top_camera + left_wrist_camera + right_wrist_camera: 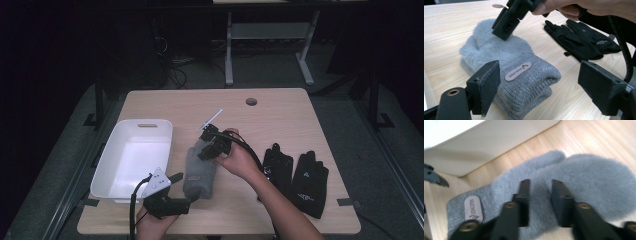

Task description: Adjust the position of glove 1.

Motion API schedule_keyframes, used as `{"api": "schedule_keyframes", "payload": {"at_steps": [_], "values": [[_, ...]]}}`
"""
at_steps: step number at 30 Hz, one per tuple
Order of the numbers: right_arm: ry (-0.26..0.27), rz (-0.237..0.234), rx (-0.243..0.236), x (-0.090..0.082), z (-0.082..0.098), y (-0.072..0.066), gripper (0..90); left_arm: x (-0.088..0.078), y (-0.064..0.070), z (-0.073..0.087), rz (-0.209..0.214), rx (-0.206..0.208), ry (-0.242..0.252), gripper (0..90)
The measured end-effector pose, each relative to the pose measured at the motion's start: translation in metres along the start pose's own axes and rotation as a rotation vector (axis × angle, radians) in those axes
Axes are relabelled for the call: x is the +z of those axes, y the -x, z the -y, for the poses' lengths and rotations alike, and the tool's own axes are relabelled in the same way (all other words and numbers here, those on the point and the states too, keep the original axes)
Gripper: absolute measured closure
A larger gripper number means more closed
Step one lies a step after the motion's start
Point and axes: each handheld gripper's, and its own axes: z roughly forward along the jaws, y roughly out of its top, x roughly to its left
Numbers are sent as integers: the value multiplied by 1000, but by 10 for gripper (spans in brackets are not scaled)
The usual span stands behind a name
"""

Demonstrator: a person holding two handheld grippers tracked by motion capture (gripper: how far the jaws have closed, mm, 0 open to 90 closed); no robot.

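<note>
grey fuzzy mittens (200, 170), a stacked pair, lie flat near the middle of the table (280, 107), just beside the white bin (135, 155), knit cuffs toward me, furry ends away. the top cuff carries an oval label (518, 71). they look soft, light and floppy to me, nothing to break, but the fur should slip and squash under the pads, and a shallow pinch may lift only the top mitten. i'd take the ribbed cuff, firmer and thicker, or bite deep through both layers mid-body. my right gripper (540, 202) sits low on the furry part, jaws a narrow gap apart with a ridge of fur bunched between them; it doesn't look clamped, so i read it as loosely open, not gripping. my left gripper (539, 87) hovers near the cuff end, jaws wide open and empty, cuff lying in front of them. black gloves (296, 175) lie side by side at my right, apart from the mittens, untouched.
</note>
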Motion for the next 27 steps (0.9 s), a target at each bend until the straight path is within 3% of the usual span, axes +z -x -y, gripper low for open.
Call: {"api": "schedule_keyframes", "payload": {"at_steps": [6, 10, 13, 18, 23, 27], "values": [[-45, 24, -10, 22, 5, -1, 778, 0, 1, 0, 2, 5, 3, 180], [-43, 20, 0, 29, 9, 2, 768, 1, 1, 0, 6, 4, 4, 180], [-23, 12, 19, 25, 12, 7, 641, 2, 2, 1, 8, 7, -2, 180], [50, 14, 96, 5, 20, 19, 467, 3, 3, 1, 8, 0, -3, 180], [73, -5, 204, -5, 28, 38, 376, 3, 4, 0, 9, 2, -4, 180], [99, -15, 284, -2, 31, 54, 344, 2, 3, 0, 6, 3, -3, 180]]}}
